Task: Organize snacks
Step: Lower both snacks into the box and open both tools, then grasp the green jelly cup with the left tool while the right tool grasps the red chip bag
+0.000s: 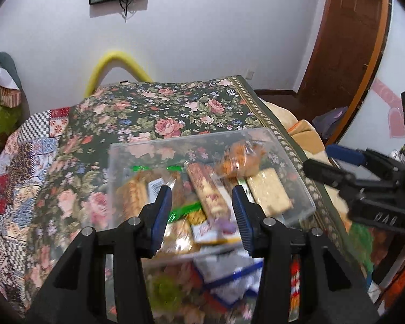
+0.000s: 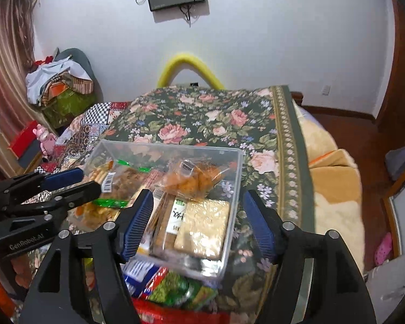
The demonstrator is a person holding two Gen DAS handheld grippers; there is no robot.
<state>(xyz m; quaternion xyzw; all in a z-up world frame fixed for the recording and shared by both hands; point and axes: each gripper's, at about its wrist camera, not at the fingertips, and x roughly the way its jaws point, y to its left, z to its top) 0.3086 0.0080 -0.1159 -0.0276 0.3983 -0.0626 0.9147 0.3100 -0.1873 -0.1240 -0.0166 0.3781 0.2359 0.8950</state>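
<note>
A clear plastic box [image 1: 283,140] [image 2: 236,172] sits on the floral cloth and holds several wrapped snacks: a pale bar [image 1: 268,191] [image 2: 202,226], an orange snack bag [image 1: 237,159] [image 2: 190,179] and a long biscuit pack [image 1: 206,190]. Loose packets [image 1: 229,278] [image 2: 170,289] lie in front of the box. My left gripper [image 1: 202,208] is open and empty above the box's near side. My right gripper [image 2: 195,221] is open and empty over the box's right part. Each gripper shows in the other's view, the right one [image 1: 329,164] and the left one [image 2: 78,179].
The floral cloth [image 1: 175,113] [image 2: 216,118] covers a table, with a patchwork quilt [image 1: 21,167] to the left and a beige blanket [image 2: 334,189] to the right. A yellow foam tube [image 2: 186,67] arcs behind the table. A wooden door [image 1: 345,35] stands at the right.
</note>
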